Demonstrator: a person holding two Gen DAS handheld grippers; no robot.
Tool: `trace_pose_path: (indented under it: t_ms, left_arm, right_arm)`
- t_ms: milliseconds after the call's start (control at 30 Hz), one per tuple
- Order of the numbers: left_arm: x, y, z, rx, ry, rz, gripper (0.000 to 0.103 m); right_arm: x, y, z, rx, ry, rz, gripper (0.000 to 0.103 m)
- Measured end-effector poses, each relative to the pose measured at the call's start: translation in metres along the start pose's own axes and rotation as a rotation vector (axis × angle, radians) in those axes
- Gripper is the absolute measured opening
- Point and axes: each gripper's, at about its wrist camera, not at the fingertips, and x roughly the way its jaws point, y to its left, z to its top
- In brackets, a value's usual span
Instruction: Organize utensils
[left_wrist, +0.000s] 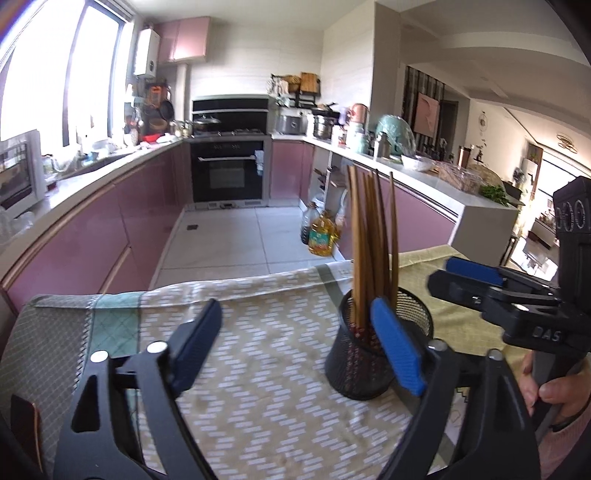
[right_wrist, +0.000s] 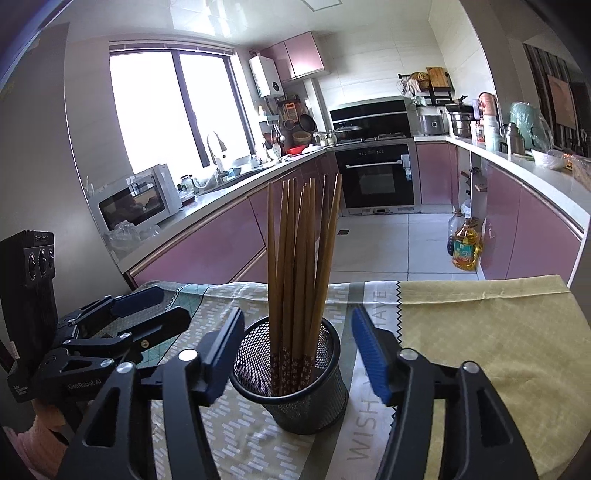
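From where I stand, the left claw (left_wrist: 295, 347) hangs open over the patterned cloth (left_wrist: 258, 387), its blue fingers (left_wrist: 397, 350) spread wide with nothing between them; bare cloth runs toward 9 o'clock up to the near edge of the counter (right_wrist: 498, 306). At 1 o'clock in the left view stands the black mesh cup (left_wrist: 369, 362), upright, full of wooden chopsticks (left_wrist: 373, 236) leaning together, tips up. The right claw (right_wrist: 299, 354) is open too, its fingers on either side of the cup (right_wrist: 291, 380), apart from the rim. Toward 3 o'clock lies plain yellow cloth (right_wrist: 480, 332). Beyond the far edge opens tiled floor (right_wrist: 388, 243) between pink cabinets, an oil bottle (right_wrist: 466, 251) at 2 o'clock. Printed on the cloth: "WISH", "HAVE". The left tool reads "GenRobot.AI".
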Motion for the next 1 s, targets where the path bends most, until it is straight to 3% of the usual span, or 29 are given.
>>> trace_pose_path:
  t_ms: [33,200,600,1000]
  left_arm:
    - [-0.007,0.004,-0.003,-0.011,-0.019,0.024,0.098]
    - [-0.037,0.016,-0.020,-0.025,-0.081,0.094,0.098]
    - [-0.090,0.018,-0.044,-0.018,-0.206,0.204,0.098]
    - [-0.101,0.016,-0.047,-0.044,-0.263,0.240,0.098]
  right_arm:
    - [-0.005,0.003,-0.004,-0.016,-0.018,-0.022,0.080]
    - [-0.018,0.018,-0.023,-0.070,-0.057,-0.070,0.097]
    - [-0.042,0.045,-0.043,-0.100,-0.169,-0.139,0.097]
    - [-0.064,0.059,-0.048,-0.118,-0.263,-0.185,0.097]
